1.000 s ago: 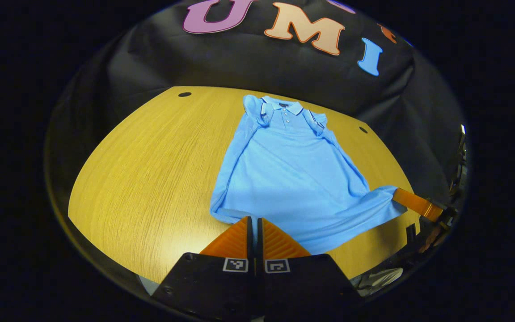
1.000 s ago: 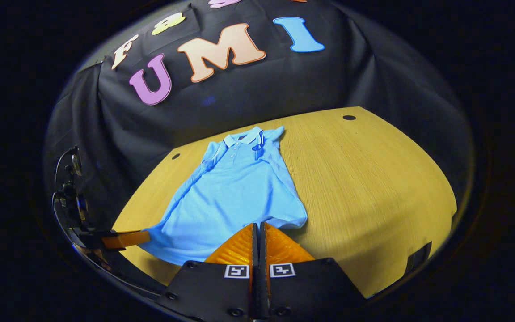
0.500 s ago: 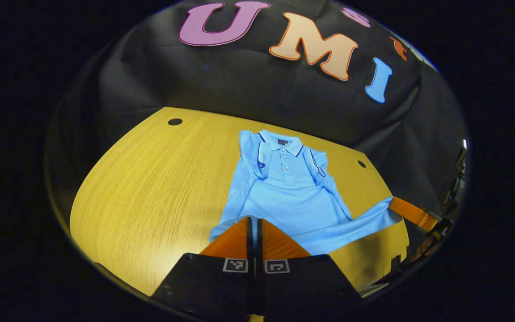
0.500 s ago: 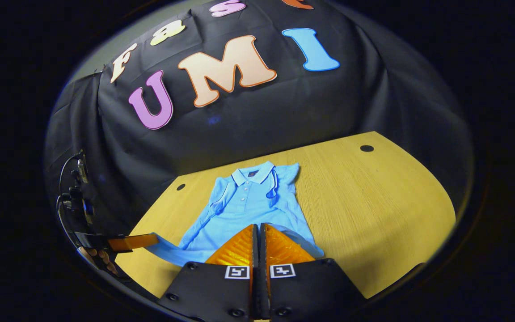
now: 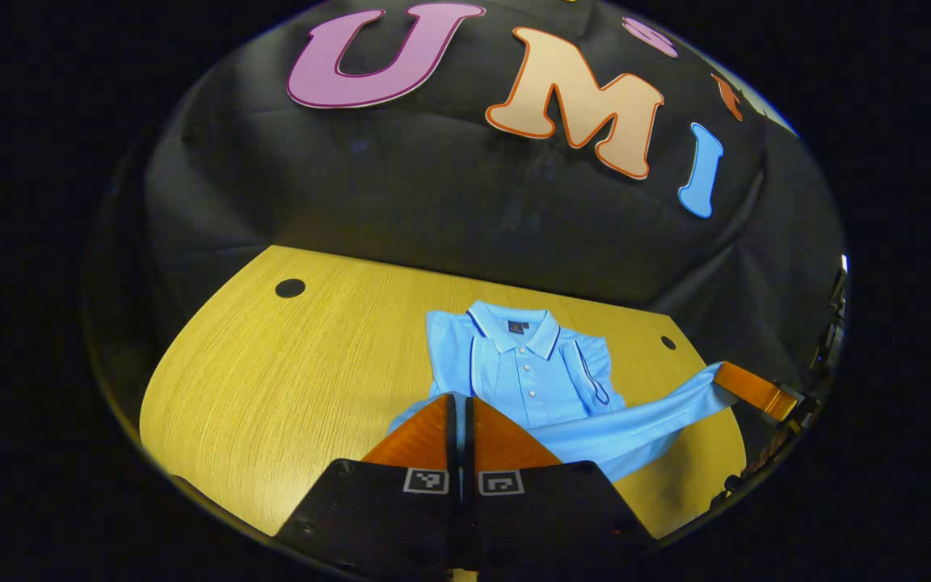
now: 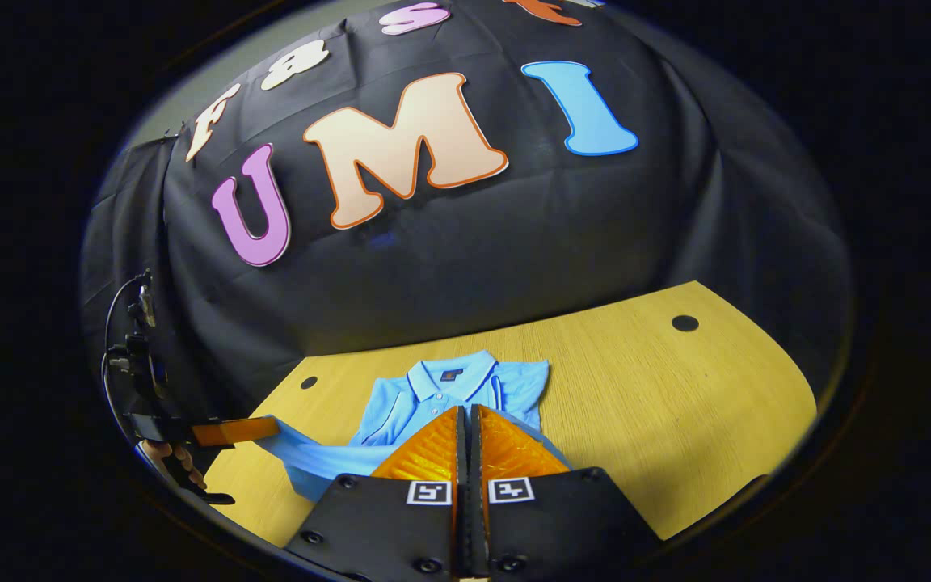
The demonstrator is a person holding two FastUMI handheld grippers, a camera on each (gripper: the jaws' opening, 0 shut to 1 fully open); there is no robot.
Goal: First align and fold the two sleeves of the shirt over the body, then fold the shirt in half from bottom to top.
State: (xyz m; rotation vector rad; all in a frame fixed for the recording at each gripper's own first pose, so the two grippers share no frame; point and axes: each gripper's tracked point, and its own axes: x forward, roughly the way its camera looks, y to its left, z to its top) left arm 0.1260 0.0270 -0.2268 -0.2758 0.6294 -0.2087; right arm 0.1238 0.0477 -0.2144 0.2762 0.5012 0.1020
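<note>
A light blue polo shirt point(image 5: 526, 376) lies on the wooden table point(image 5: 271, 372), collar toward the booth wall, both sleeves folded onto the body. My left gripper point(image 5: 457, 400) is shut on the bottom hem at one corner. The hem hangs lifted above the body and stretches across to my right gripper point(image 5: 744, 388), shut on the other corner. In the right gripper view the shirt point(image 6: 433, 388) shows its collar just beyond my right gripper point(image 6: 465, 412), and the raised hem runs left to my left gripper point(image 6: 231, 431). The lower body is hidden behind the fingers.
The table point(image 6: 676, 388) has small dark round holes near its far corners point(image 5: 290, 288) point(image 6: 684, 322). The black cloth wall stands close behind the collar. A hand point(image 6: 170, 461) holds the left gripper at the table's edge. Bare wood lies on both sides of the shirt.
Both grippers have carried the lifted hem forward over the shirt toward the collar. Less of the body shows now, and the wall looks closer.
</note>
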